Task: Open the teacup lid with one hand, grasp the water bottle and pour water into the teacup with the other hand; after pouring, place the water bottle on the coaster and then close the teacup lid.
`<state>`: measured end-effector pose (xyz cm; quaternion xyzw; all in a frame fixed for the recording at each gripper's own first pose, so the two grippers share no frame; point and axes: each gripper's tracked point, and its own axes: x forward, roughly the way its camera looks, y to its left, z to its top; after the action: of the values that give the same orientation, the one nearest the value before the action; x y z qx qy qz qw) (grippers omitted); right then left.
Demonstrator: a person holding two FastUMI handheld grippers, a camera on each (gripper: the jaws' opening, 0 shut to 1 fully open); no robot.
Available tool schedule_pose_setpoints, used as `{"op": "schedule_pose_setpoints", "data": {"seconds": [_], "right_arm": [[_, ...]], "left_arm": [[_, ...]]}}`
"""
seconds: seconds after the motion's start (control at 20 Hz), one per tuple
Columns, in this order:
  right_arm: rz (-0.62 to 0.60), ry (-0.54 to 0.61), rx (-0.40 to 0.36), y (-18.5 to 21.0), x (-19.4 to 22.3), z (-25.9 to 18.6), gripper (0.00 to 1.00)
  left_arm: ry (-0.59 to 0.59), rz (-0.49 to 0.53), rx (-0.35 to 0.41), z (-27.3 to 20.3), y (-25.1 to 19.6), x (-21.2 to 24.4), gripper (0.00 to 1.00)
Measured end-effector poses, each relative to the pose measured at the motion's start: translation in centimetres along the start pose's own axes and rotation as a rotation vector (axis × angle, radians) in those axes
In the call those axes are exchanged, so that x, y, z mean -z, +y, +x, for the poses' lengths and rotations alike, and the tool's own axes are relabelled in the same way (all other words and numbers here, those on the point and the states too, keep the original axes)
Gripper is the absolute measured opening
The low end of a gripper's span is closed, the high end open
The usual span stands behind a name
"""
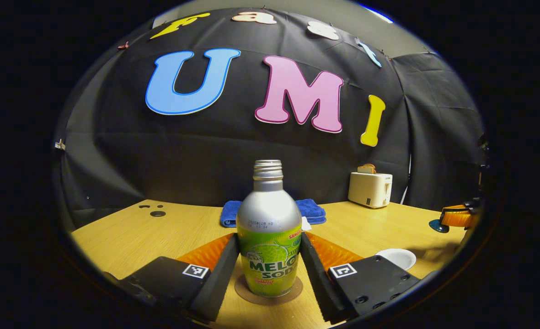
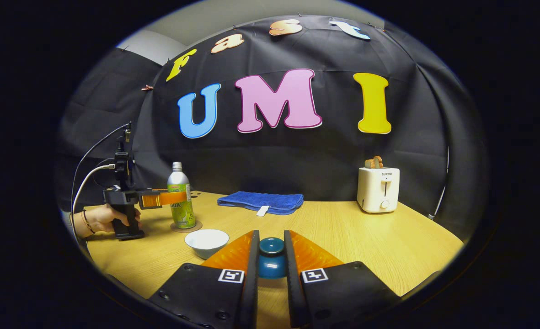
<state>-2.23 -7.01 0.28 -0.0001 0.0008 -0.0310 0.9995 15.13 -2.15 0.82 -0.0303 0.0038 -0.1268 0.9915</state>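
Light wooden surface (image 2: 366, 237) is bounded at the rear by a black cloth wall; its right and near edges are seen in the right gripper view, with a broad bare stretch toward the right corner. A folded blue towel (image 2: 261, 201) lies against the rear edge at centre, and a cream toaster (image 2: 378, 188) holding toast stands well apart at rear right.

A silver-topped, green-labelled metal water bottle (image 1: 269, 228), uncapped and upright, is seen standing on a round brown coaster (image 1: 269, 292) near the surface's left side. The left gripper (image 1: 270, 262) is set around the bottle, a finger at each flank. The fingers lie close against the label, but whether they press on it or stand just clear cannot be told. In the right gripper view this gripper (image 2: 167, 198) is seen held level by a hand (image 2: 100, 220) wearing a bracelet, wrist resting low near the left edge.

A white ceramic teacup (image 2: 206, 241) stands uncovered just right of the coaster, with open room around it.

The right gripper (image 2: 270, 260) is narrowly closed on a dark teal domed teacup lid (image 2: 271, 258), both fingers against its sides, near the front edge and apart from the teacup.
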Motion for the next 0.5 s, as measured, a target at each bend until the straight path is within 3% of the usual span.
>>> {"op": "schedule_pose_setpoints", "data": {"seconds": [0.15, 0.2, 0.25, 0.5], "right_arm": [[0.0, 0.0, 0.0, 0.0, 0.0, 0.0, 0.31], [0.0, 0.0, 0.0, 0.0, -0.1, -0.1, 0.31], [0.0, 0.0, 0.0, 0.0, 0.0, 0.0, 0.31], [0.0, -0.001, -0.003, 0.1, -0.1, -0.1, 0.31]], "left_arm": [[0.016, 0.013, -0.036, 0.1, 0.3, 0.3, 0.84], [0.028, 0.025, -0.048, -0.1, 0.5, 0.4, 0.95], [0.037, 0.033, -0.058, -0.4, 0.5, 0.5, 0.99], [0.009, 0.049, -0.076, -3.7, 0.0, -0.5, 0.99]]}}
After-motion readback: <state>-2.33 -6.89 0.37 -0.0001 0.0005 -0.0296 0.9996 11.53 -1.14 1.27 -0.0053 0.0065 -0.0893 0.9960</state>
